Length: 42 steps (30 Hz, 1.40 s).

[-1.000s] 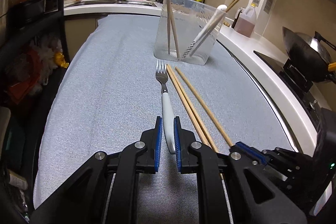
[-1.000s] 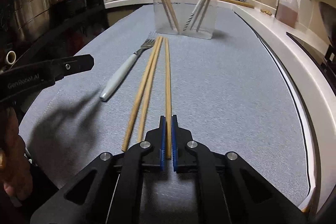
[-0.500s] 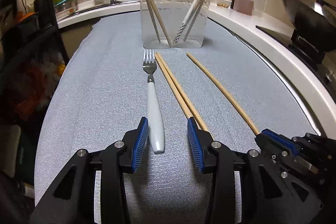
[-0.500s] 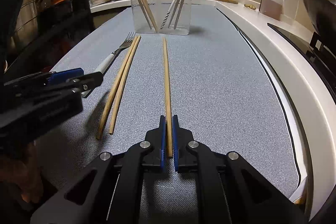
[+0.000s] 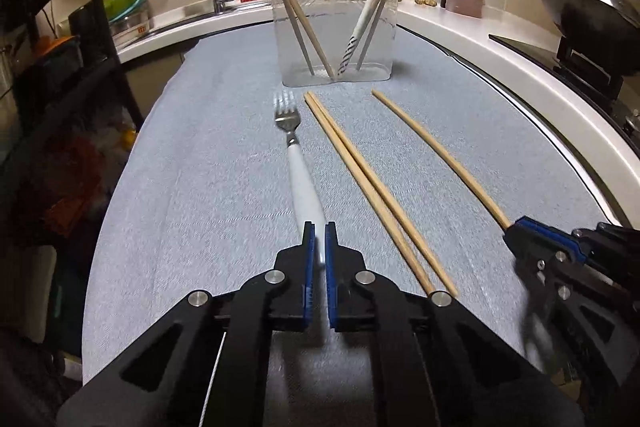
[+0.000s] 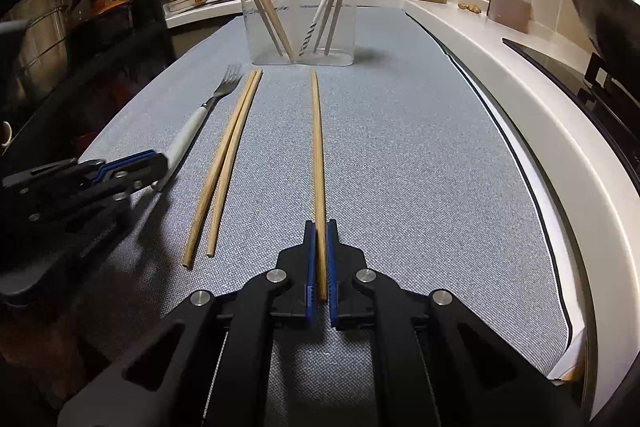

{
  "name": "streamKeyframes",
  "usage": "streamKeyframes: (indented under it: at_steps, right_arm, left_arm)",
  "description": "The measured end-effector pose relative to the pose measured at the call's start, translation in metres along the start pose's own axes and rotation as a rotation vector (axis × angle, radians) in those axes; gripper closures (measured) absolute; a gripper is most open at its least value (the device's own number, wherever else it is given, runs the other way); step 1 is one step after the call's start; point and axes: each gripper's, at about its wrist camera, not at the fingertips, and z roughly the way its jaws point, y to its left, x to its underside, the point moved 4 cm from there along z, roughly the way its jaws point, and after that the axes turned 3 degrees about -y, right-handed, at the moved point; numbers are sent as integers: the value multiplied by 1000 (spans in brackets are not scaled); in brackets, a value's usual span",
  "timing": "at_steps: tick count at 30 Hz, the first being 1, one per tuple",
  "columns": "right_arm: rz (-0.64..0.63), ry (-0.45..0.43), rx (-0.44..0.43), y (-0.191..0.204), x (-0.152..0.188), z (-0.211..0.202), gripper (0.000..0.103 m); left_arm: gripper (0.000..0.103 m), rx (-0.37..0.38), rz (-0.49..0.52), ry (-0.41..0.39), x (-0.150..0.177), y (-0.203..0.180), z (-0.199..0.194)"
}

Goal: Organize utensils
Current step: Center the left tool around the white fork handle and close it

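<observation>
My left gripper (image 5: 317, 227) is shut on the white handle of a fork (image 5: 298, 163) that lies on the grey mat, tines toward a clear utensil holder (image 5: 334, 23). My right gripper (image 6: 319, 227) is shut on the near end of a single wooden chopstick (image 6: 317, 131) pointing at the holder (image 6: 298, 7). Two more chopsticks (image 5: 368, 183) lie side by side between the fork and the held chopstick. The holder has chopsticks and a white utensil standing in it. The right gripper also shows in the left wrist view (image 5: 532, 233), and the left gripper in the right wrist view (image 6: 132, 167).
The grey mat (image 6: 400, 147) covers the counter, with a white counter edge (image 6: 560, 147) at the right. A wok (image 5: 588, 15) sits on the stove at the right. A dark shelf rack (image 5: 60, 67) stands at the left. A sink and bottles are behind the holder.
My left gripper opened half a second ago and has shut again on the fork handle. My right gripper has kept hold of the chopstick, now apart from the other two.
</observation>
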Motion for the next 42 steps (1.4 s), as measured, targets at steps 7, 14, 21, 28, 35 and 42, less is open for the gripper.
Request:
streamKeyframes:
  at_steps: [7,14,21,28,35,42]
  right_arm:
    - [15,7,-4,-4,4,0,96]
    - [-2,-2,-4,-3,4,0,96]
    - [-15,-19,-11,-3,5,-1,98]
    - [-16,-22,-11,-3,6,-1,98]
    - [3,-7,-2,-4,2,-3,98]
    - [16,-13,3,1,1,-12,98]
  left_arm:
    - [95,30,-62,9,12,13,-11]
    - [77,62,-155,-56,-6,23,-11]
    - [69,42,-172,-36,-18,19,9]
    - [74,-17,-139,52,-19,16,33]
    - [85,-23,-136,52,-11,27,25]
    - [85,-7,-110,56,17,33,-6]
